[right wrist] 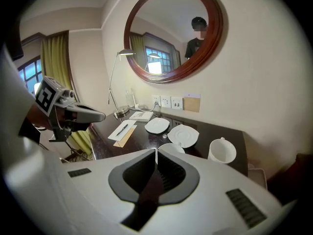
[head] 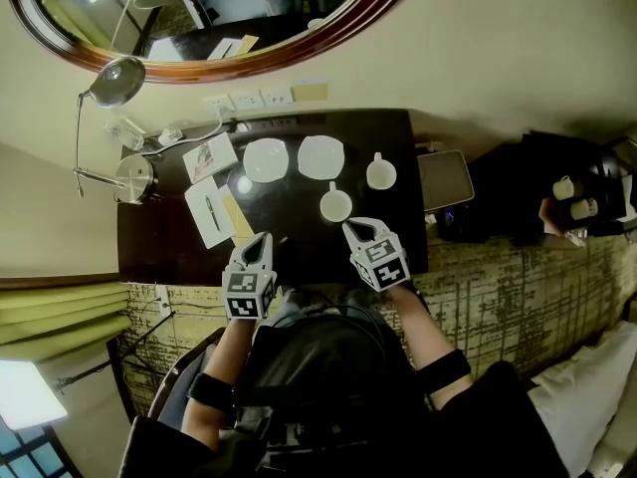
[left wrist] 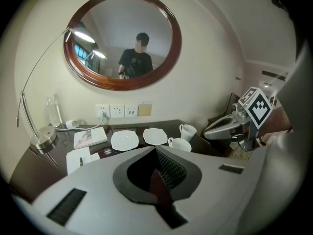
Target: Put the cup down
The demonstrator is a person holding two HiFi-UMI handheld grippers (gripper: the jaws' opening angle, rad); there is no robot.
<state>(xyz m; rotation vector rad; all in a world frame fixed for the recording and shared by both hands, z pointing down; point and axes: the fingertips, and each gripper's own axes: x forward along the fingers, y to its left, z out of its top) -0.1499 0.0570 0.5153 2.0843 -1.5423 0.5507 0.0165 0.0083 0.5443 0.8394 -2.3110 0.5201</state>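
Head view: the cup (head: 335,205) stands upright on the dark, glossy bench (head: 299,229), just on the near side of the squarish white saucer (head: 320,156) and apart from it. A second cup (head: 380,172) sits right of that saucer. The right gripper (head: 348,229) points at the cup from the near side. Whether its tips touch the rim I cannot tell. The left gripper (head: 261,239) hovers left of the saucer and nearer the person.

Left gripper view: its jaws are pressed together with nothing between them. The cup shows as low, round, white and smooth.

Right gripper view: the jaws are all but closed, with only a hairline slit, and they hold nothing. The cup's rim lies just beyond their tips, nearer than the saucer.

The cup looks like glazed ceramic, so probably light, stiff, slippery and easily chipped. The thin rim seems the best place to pinch it. It appears already set down.
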